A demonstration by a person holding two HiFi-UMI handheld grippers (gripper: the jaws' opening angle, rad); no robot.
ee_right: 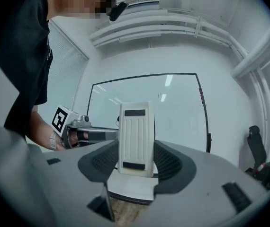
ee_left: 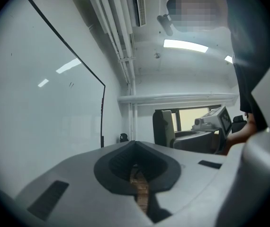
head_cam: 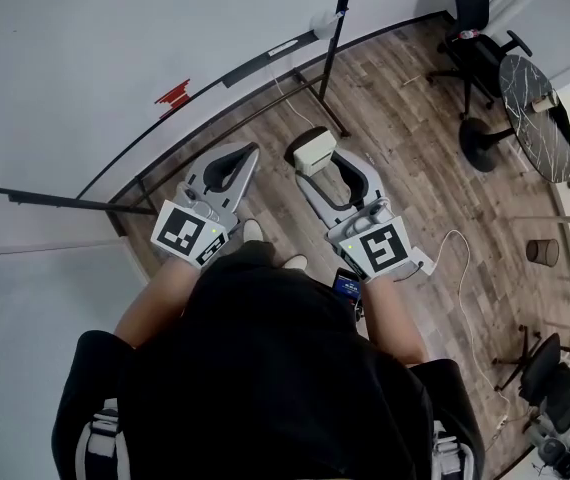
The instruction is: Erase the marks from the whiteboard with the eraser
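The whiteboard [head_cam: 85,58] is a large white panel in a black frame, standing on the wood floor in front of me. A small red mark [head_cam: 174,95] sits near its lower edge. My right gripper [head_cam: 317,160] is shut on a white ribbed eraser [head_cam: 314,153], held off the board. The right gripper view shows the eraser [ee_right: 136,138] upright between the jaws, with the whiteboard [ee_right: 173,112] beyond it. My left gripper [head_cam: 243,160] is level with the right one and shut with nothing in it. In the left gripper view only a thin slit of floor shows between its jaws [ee_left: 137,176].
A black stand pole [head_cam: 335,38] rises just right of the board. Behind and to the right are a black office chair [head_cam: 475,38], a round dark table [head_cam: 535,98], a small bin [head_cam: 542,252] and a white cable [head_cam: 460,268] on the floor.
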